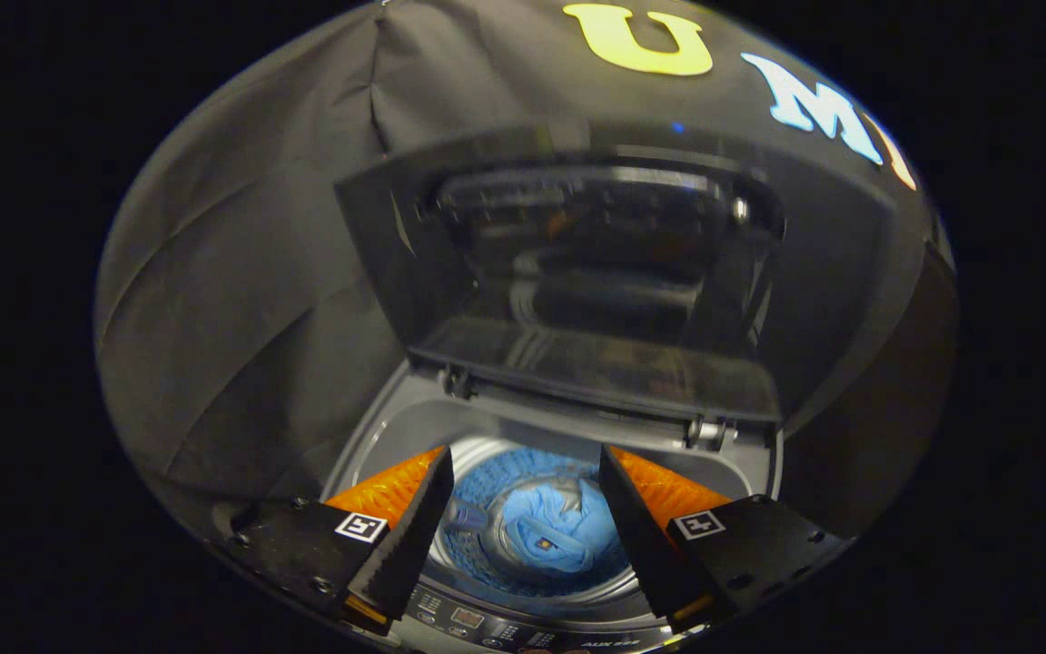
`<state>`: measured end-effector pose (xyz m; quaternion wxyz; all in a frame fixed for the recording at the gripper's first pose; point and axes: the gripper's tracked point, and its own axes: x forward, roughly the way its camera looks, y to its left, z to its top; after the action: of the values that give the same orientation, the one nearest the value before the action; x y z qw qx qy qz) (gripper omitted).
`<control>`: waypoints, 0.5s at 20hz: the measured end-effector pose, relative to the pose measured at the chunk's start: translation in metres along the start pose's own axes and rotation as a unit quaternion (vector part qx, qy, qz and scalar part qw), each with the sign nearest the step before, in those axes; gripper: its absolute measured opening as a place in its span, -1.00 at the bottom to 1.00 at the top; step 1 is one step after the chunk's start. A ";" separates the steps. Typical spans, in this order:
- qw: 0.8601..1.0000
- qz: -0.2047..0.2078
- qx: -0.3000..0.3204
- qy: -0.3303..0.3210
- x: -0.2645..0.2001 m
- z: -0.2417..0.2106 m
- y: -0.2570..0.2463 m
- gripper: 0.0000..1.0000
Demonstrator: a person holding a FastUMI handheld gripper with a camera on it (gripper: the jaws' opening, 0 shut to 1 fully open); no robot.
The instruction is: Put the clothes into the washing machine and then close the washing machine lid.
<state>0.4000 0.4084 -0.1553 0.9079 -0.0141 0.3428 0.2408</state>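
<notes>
Clothes (552, 534) in drum, lid (568, 272) up, fingers (523, 472) apart

A black cloth wall (241, 272) hangs behind everything, creased into long diagonal folds and one upright seam near its upper middle. It curves around both sides, its right part falling into deep shadow.
</notes>
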 end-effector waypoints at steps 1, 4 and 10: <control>1.000 0.007 0.004 -0.019 -0.009 0.019 0.005 0.97; 0.996 0.011 0.002 -0.087 -0.039 0.084 0.008 0.97; 0.987 -0.016 0.004 -0.159 -0.053 0.192 -0.008 0.96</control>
<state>0.4876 0.4152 0.0240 0.9547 0.0224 0.1949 0.2239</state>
